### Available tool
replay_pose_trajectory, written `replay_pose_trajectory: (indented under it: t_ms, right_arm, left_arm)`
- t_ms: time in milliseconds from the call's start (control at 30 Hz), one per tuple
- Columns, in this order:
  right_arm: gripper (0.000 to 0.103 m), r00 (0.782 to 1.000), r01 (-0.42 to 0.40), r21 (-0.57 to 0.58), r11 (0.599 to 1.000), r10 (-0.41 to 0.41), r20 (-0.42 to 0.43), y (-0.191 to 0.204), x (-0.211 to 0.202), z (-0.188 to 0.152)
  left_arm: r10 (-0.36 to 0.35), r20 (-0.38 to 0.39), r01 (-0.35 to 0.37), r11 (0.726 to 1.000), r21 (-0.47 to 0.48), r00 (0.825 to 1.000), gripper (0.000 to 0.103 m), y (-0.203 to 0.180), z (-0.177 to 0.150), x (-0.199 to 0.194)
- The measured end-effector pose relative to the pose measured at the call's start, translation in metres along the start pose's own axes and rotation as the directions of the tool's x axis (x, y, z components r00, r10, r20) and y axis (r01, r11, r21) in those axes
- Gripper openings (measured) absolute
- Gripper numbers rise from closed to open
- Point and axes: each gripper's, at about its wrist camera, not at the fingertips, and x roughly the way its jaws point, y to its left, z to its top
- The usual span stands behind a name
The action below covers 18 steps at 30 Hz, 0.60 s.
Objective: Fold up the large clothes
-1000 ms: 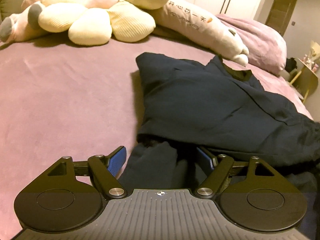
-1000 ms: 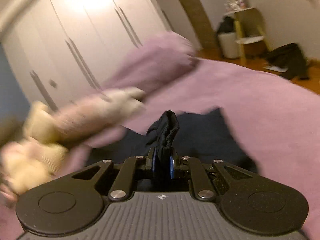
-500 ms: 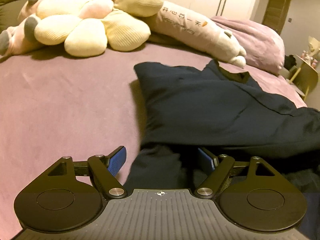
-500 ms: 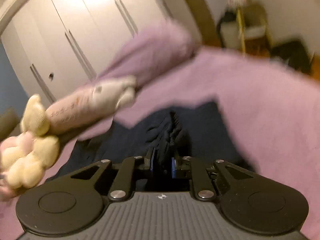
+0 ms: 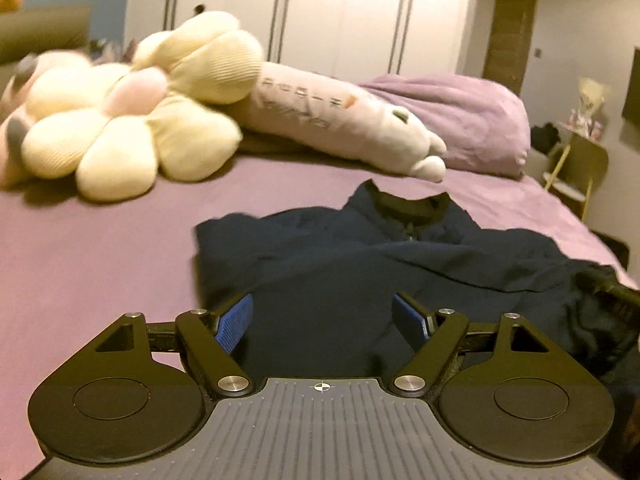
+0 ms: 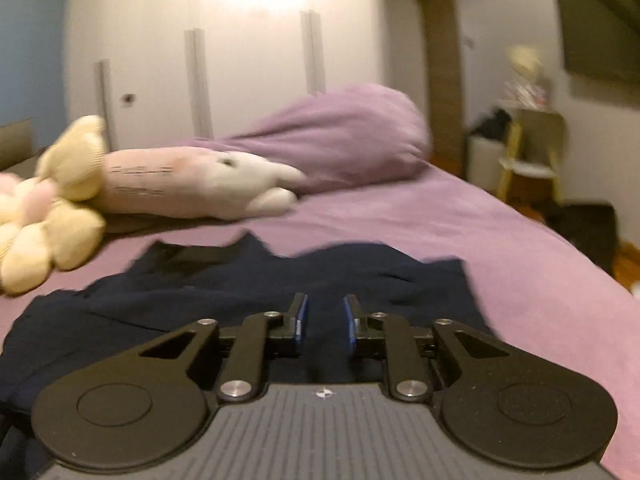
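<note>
Dark jacket (image 5: 360,264) lies rumpled on the purple bed (image 5: 100,248). My left gripper (image 5: 324,316) gapes wide, empty; right gripper (image 6: 323,316) narrowly parted, holding nothing. Loose folds could spring open unpinned.

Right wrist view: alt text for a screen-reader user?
The right gripper, jaws narrowly apart, points over a dark navy garment spread on a purple bed. Plush toys and a bunched purple duvet lie beyond, with white wardrobe doors behind.
</note>
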Motion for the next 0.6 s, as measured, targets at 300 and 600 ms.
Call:
replay_pose_trajectory:
  t_ms: [300,600]
  right_arm:
    - [0.011,0.978,-0.048,-0.098,0.994,0.027,-0.205,0.005,0.071,-0.028]
    - [0.011,0.982,-0.052,-0.178,0.983,0.018,-0.186,0.015,0.09,-0.022]
  left_arm:
    - [0.091,-0.032,-0.089,0.994,0.064,0.995,0.085,-0.016,-0.018,0.079]
    - [0.078,-0.007,-0.077,0.994,0.081,0.997,0.095,-0.005,-0.021,0.087]
